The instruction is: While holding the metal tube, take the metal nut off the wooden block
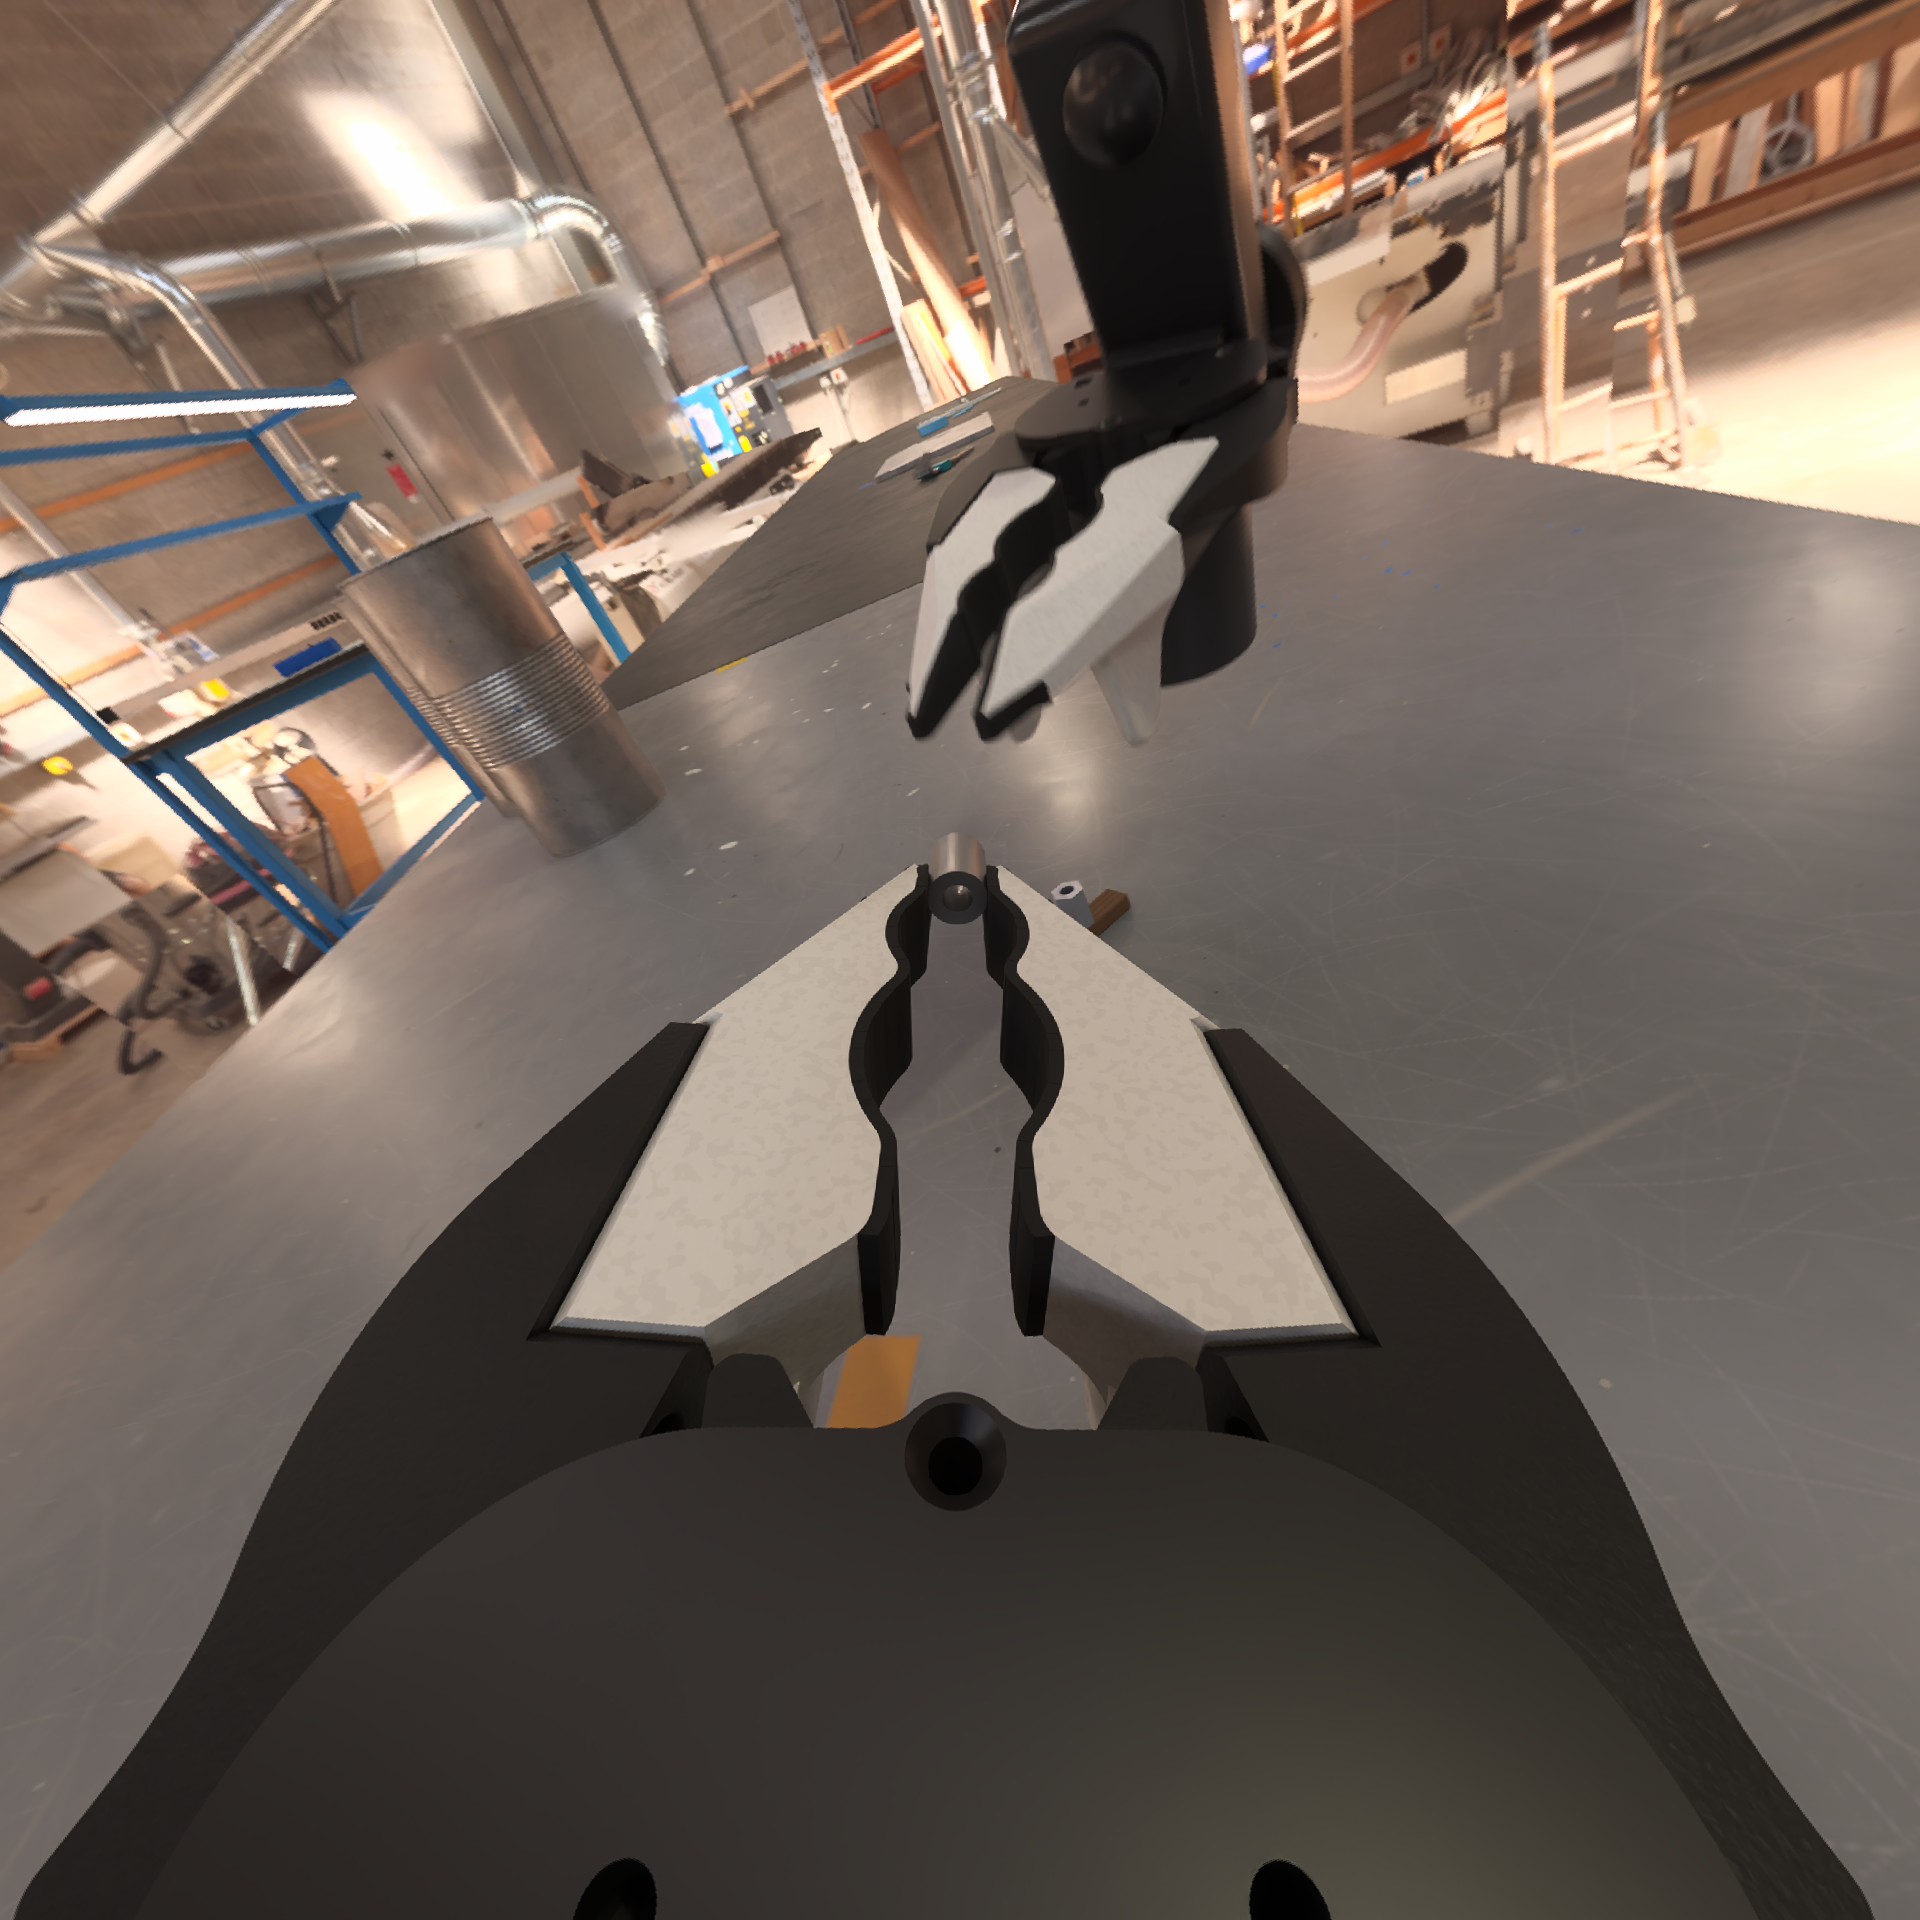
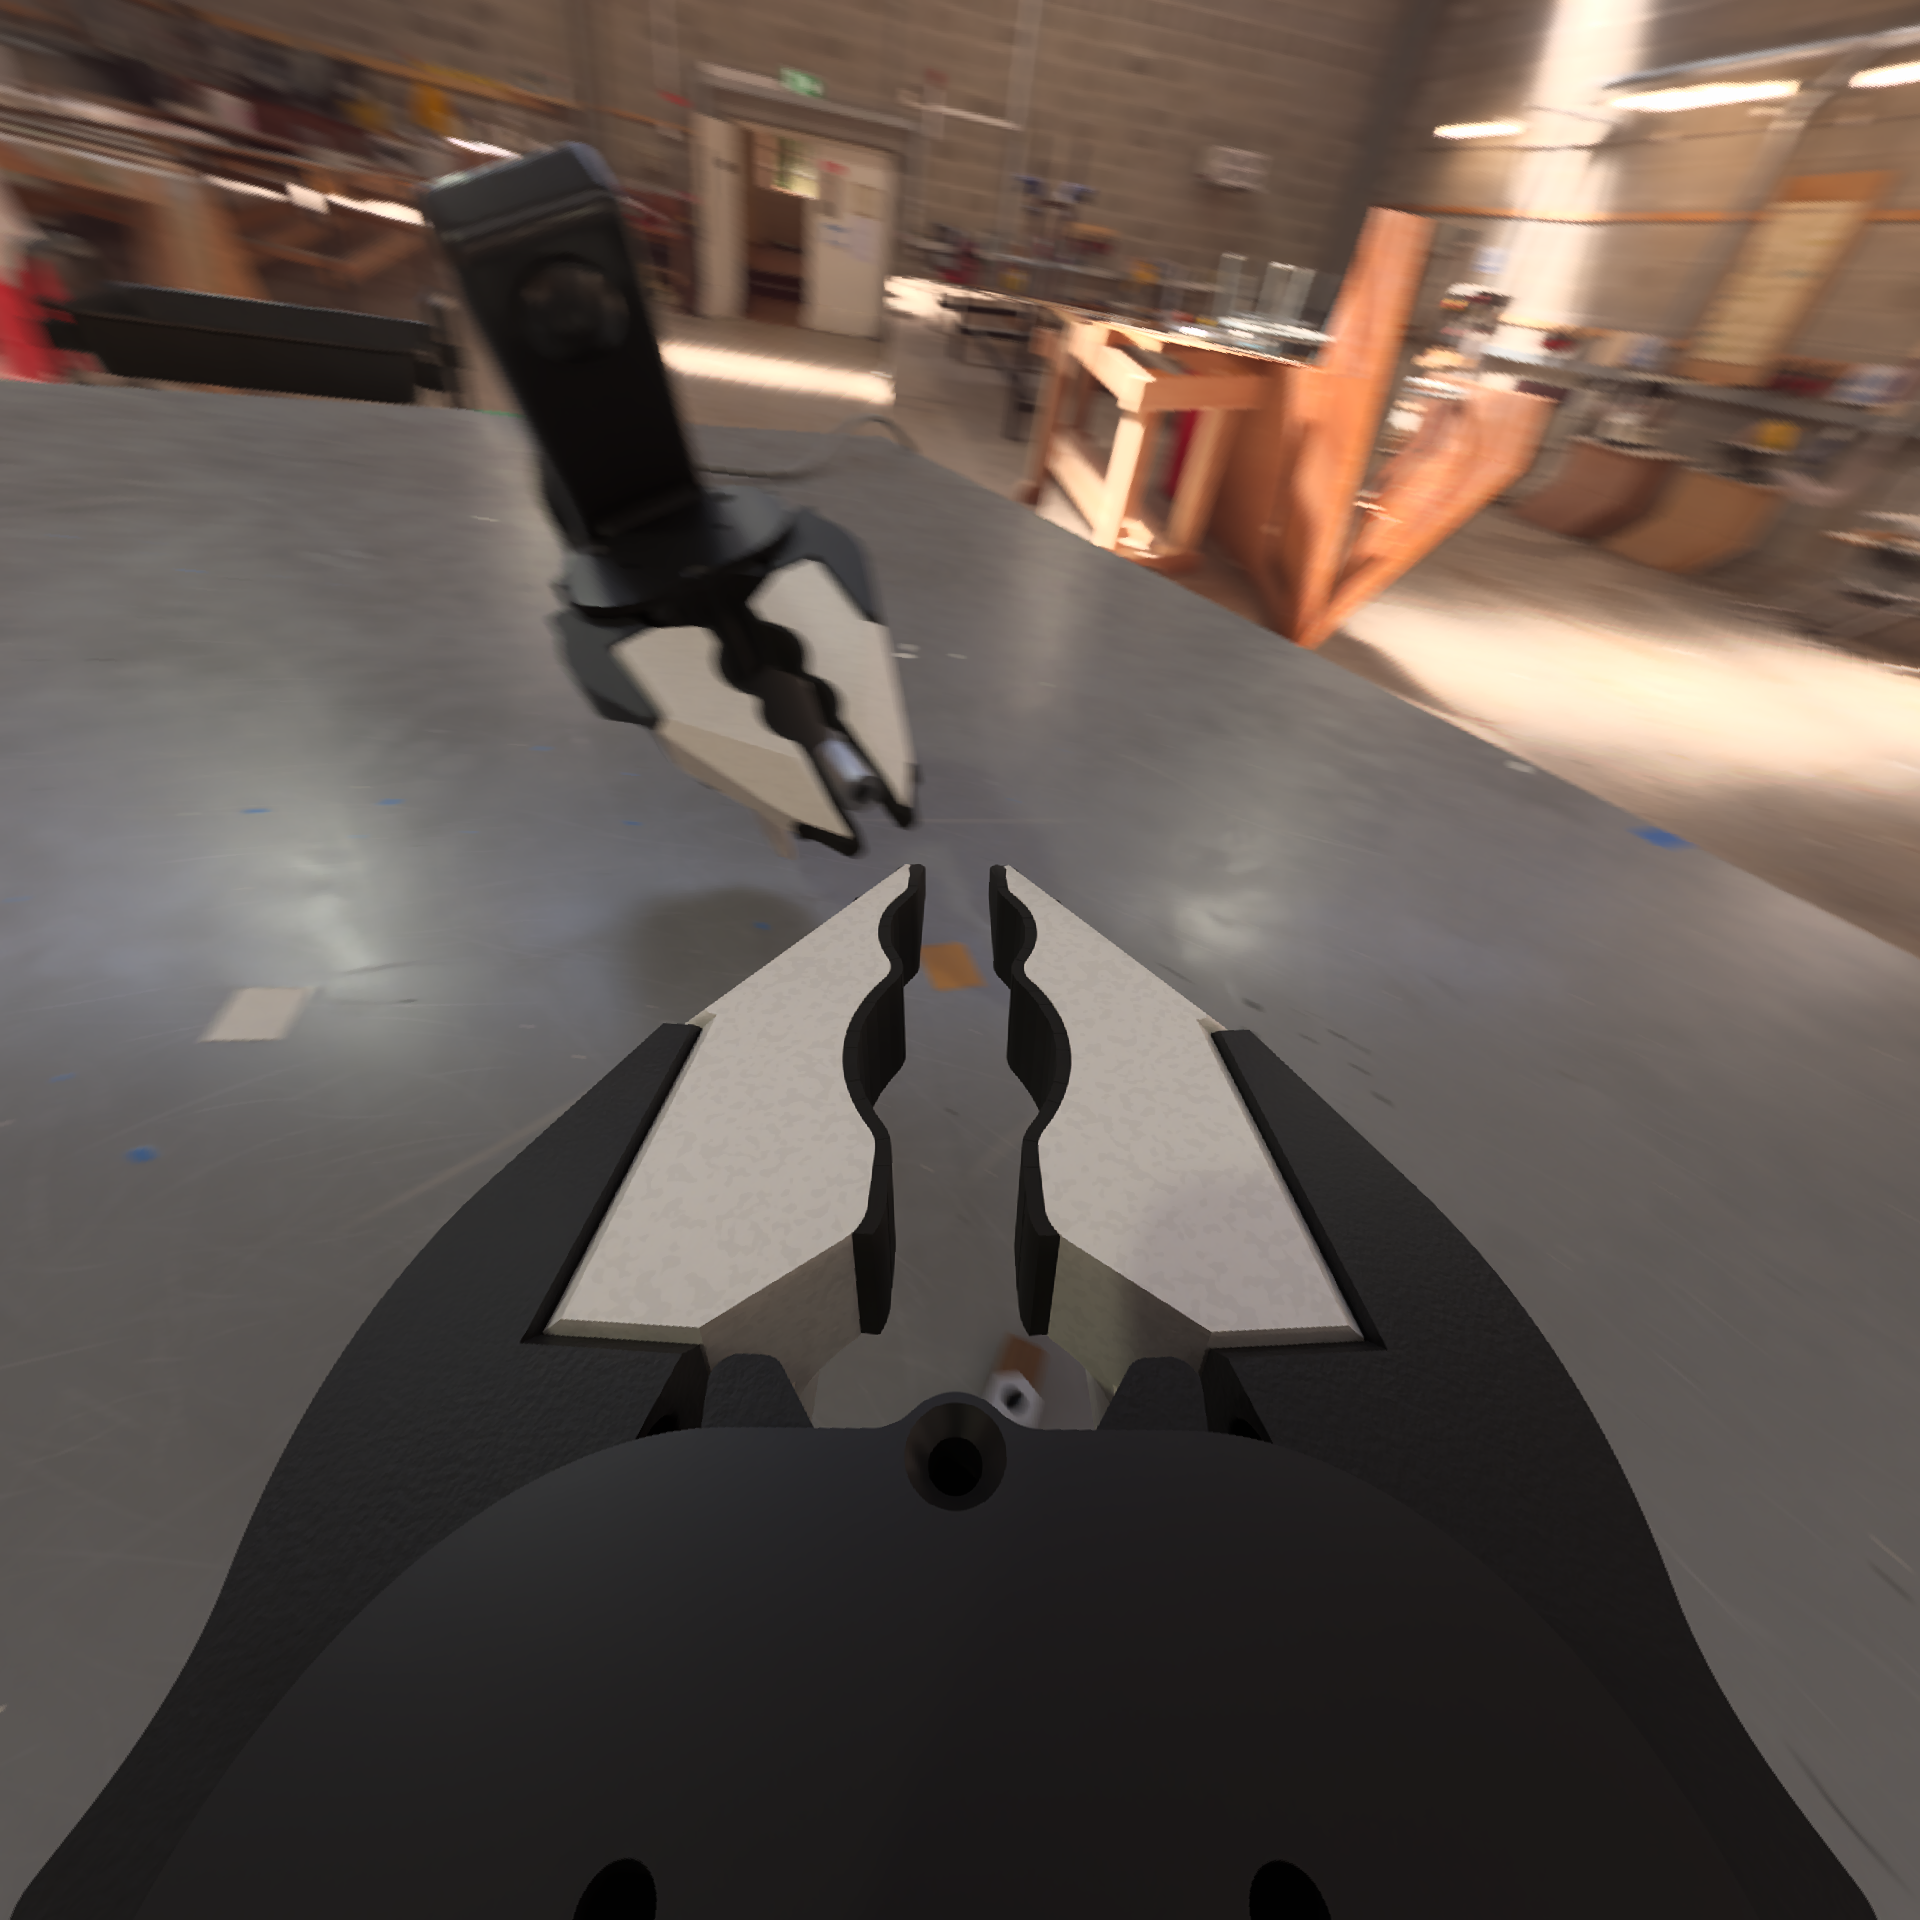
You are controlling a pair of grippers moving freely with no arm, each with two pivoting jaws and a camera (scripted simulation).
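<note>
- Two grippers with speckled white fingers and wavy black pads hang above the scuffed grey counter (image 1: 1558,935).
- Left gripper (image 1: 957,883) clamps the smooth metal tube (image 1: 957,878) at its tips.
- Right gripper (image 2: 956,883) is parted, empty.
- Hexagonal metal nut (image 1: 1068,894) sits on the brown wooden block (image 1: 1107,906), mid-counter, half hidden.
- Ribbed metal can (image 1: 499,675) stands near the counter's left edge.

1. A grey, scuffed tabletop (image 1: 1558,935) fills the near scene, catching soft glare.
2. Far left, blue shelving (image 1: 208,540) stands under silver ducting (image 1: 499,223).
3. Far right, orange racking (image 1: 1558,260).
4. Grey block walls (image 2: 1143,104), a wooden workbench (image 2: 1132,416) far right.
</note>
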